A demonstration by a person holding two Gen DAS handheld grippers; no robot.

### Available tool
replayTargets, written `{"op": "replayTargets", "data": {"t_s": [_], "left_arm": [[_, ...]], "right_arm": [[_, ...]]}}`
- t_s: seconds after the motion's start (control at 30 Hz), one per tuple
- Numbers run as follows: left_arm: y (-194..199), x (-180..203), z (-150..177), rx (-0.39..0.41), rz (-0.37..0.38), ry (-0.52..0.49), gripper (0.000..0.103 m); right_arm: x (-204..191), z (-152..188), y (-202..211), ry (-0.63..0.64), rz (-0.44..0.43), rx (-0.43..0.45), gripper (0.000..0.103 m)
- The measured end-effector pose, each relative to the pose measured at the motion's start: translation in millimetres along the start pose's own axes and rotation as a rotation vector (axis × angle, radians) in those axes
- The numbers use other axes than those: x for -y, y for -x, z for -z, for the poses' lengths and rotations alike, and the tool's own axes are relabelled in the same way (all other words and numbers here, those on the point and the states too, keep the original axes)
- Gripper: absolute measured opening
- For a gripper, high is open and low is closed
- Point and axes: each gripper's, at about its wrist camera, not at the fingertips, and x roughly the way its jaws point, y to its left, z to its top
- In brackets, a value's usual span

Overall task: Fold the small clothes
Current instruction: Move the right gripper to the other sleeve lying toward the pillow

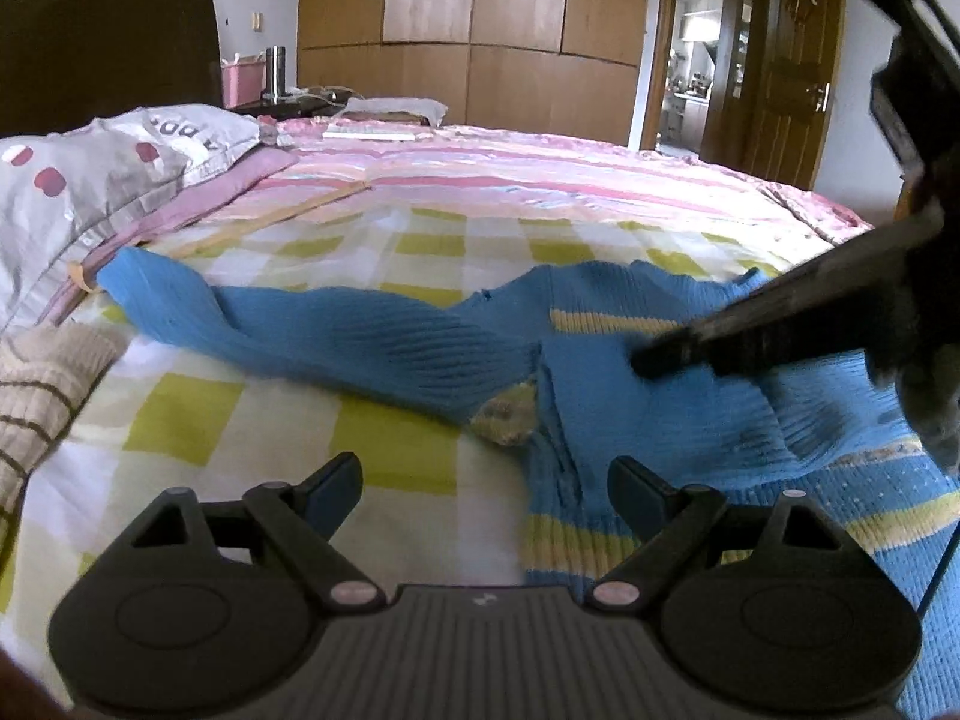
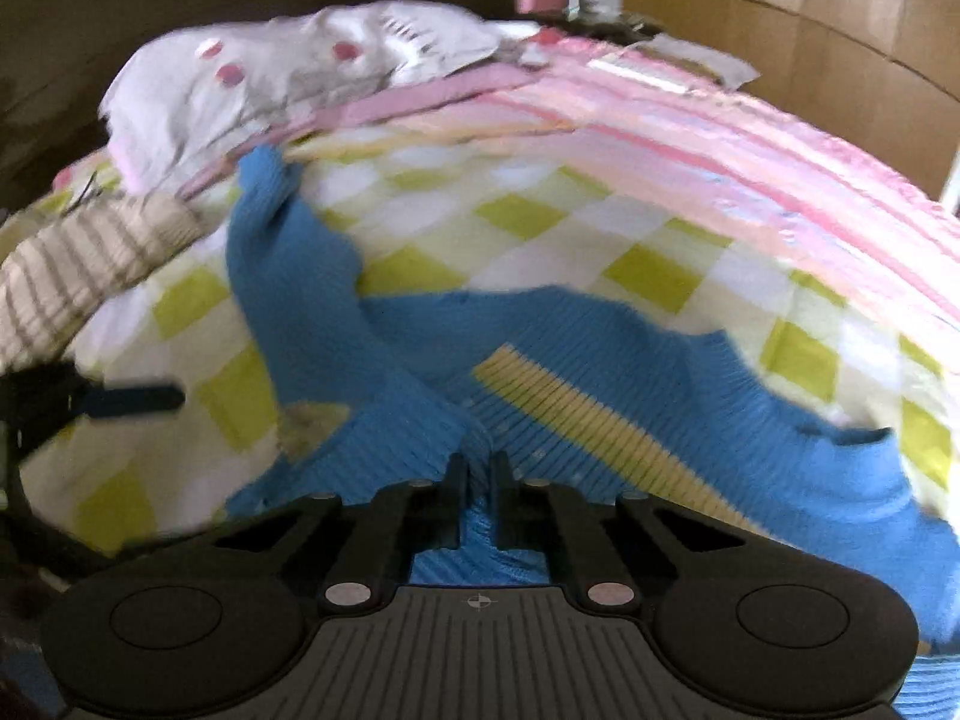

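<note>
A blue knit sweater [image 1: 372, 336] with yellow stripes lies spread on the green-and-white checked sheet [image 1: 288, 420], one sleeve stretched out to the left. My left gripper [image 1: 486, 483] hovers open just above the sheet. Its right finger is over the sweater's striped hem and nothing is between the fingers. My right gripper [image 1: 651, 360] comes in from the right and rests on the sweater's body. In the right wrist view, the right gripper [image 2: 478, 471] has its fingers almost together with a fold of the blue sweater [image 2: 600, 348] pinched between them. One finger of the left gripper [image 2: 138, 399] shows at the left edge.
A beige striped garment [image 1: 36, 396] lies at the left edge. A grey pillow with pink dots [image 1: 90, 180] and a pink striped quilt [image 1: 510, 174] fill the far half of the bed. A nightstand with a steel flask [image 1: 275, 73], a wardrobe and an open doorway stand beyond.
</note>
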Motion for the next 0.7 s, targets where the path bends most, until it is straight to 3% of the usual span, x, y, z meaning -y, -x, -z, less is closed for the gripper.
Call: {"op": "replayTargets", "data": {"t_s": [0.13, 0.2, 0.37, 0.6, 0.7], "left_arm": [[-3.6, 1.7, 0.7, -0.02, 0.006, 0.0, 0.094], [-5.0, 2.1, 1.8, -0.033, 0.015, 0.001, 0.094], [-4.9, 3.5, 2.5, -0.043, 0.026, -0.009, 0.094], [-4.9, -3.3, 0.3, -0.057, 0.038, 0.031, 0.095], [-5.6, -5.8, -0.6, -0.059, 0.036, 0.041, 0.095]], "right_arm": [[14.0, -9.0, -2.0, -0.082, 0.084, 0.046, 0.006], [16.5, -7.3, -13.1, -0.109, 0.123, 0.027, 0.008], [-0.2, -2.2, -24.4, -0.037, 0.189, 0.013, 0.013], [-14.1, -0.3, 6.0, -0.044, 0.202, 0.104, 0.015], [-22.6, 8.1, 4.5, -0.037, 0.176, 0.097, 0.015]]}}
